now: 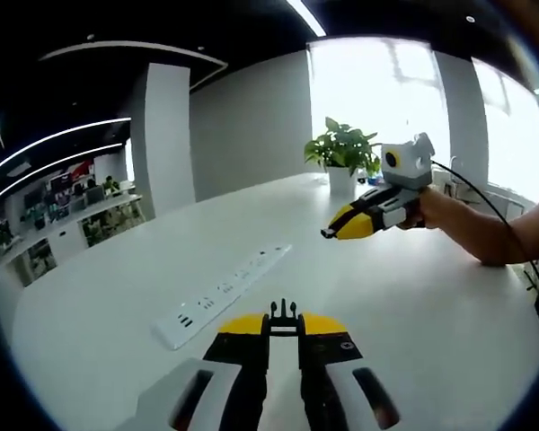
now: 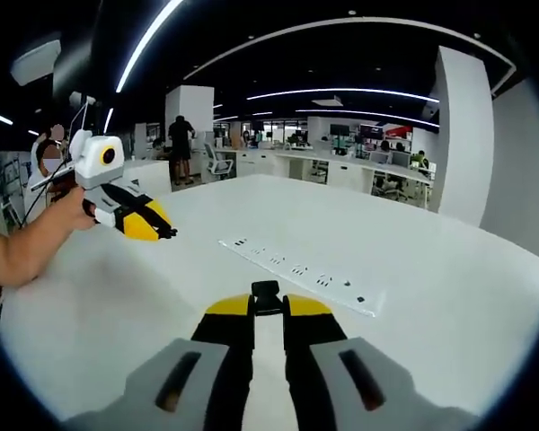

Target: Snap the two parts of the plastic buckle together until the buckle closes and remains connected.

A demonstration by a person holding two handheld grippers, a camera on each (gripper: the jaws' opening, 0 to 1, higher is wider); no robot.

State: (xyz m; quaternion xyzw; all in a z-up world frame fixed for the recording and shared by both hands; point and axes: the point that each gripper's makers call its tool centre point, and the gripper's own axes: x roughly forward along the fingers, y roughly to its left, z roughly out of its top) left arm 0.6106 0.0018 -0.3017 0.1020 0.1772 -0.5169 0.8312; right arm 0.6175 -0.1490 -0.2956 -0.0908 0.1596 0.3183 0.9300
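White table (image 1: 413, 296) carries a power strip (image 1: 223, 294) and potted plant (image 1: 343, 154), nothing between grippers

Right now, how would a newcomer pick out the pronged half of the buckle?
Start at the big white table with the long white power strip. Near that strip, the left gripper is shut on the pronged buckle half: small, black, its prongs pointing forward past the yellow tips.

black pronged buckle half (image 1: 284, 314) clamped, black socket half (image 2: 266, 293) clamped, apart
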